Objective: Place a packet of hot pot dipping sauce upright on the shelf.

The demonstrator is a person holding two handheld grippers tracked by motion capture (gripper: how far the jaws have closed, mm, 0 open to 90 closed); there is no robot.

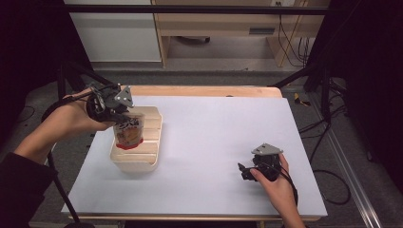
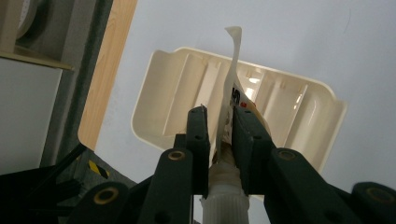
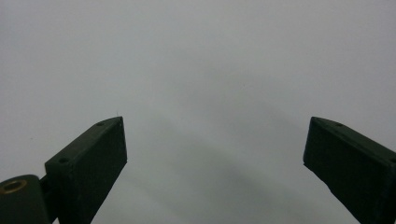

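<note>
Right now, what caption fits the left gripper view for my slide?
Left claw pinching a spouted drink pouch above a cream slotted tray on the white table.

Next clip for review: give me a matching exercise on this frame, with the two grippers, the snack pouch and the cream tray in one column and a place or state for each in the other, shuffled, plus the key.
Column one:
1. left gripper
2. right gripper
3. orange and white spouted snack pouch
4. cream plastic tray with ribbed compartments

Column two:
A. resting on the left part of the white table top
B. open, low over bare table at the right
C. hanging upright over the tray, pinched at its top
D. shut on the pouch

Pairs: 1-D, 2-B, 3-C, 4-A
</note>
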